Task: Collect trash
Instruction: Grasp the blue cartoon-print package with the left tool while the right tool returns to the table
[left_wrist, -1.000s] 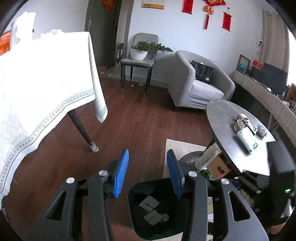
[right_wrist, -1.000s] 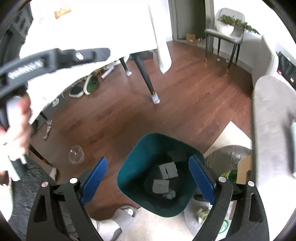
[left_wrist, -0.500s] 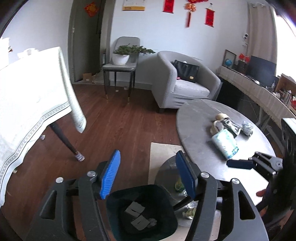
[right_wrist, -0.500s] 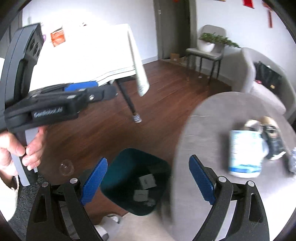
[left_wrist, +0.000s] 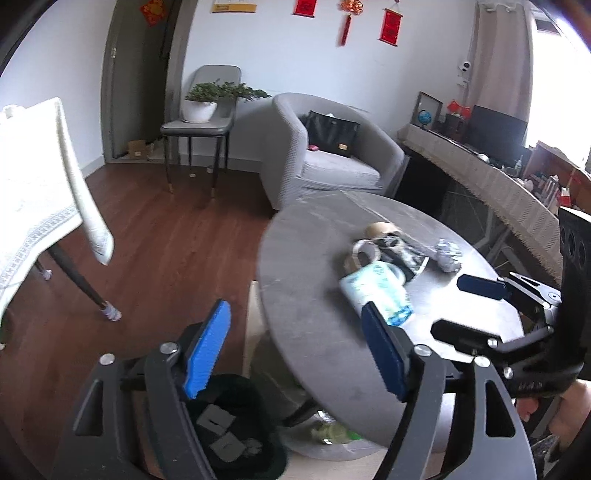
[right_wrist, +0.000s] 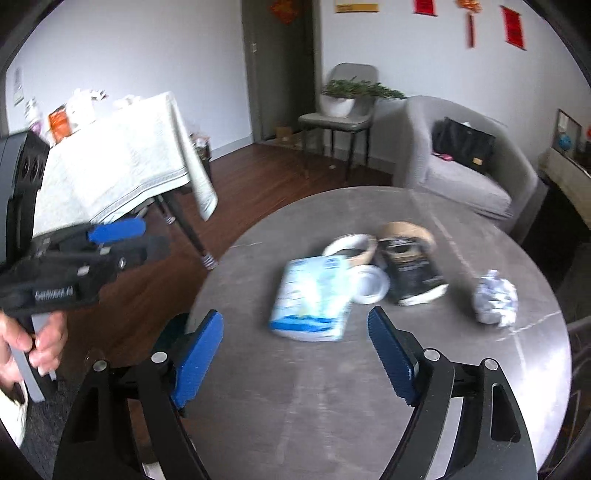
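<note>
Trash: blue-white pack (right_wrist: 312, 299), cups (right_wrist: 369, 284), dark bag (right_wrist: 413, 275) and paper ball (right_wrist: 495, 297) lie on the round tabletop (right_wrist: 332, 406) | bin (left_wrist: 236, 428) on floor beside it | left gripper (left_wrist: 295, 354) fingers opening, empty | right gripper (right_wrist: 295, 350) fingers closing, empty | tip: go slow, straddle the pack, squeeze gently.

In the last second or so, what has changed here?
Both grippers swung from above the bin to the round table. The left gripper is opening, the right gripper closing; both hold nothing. The blue-white packet and crumpled foil lie untouched.
</note>
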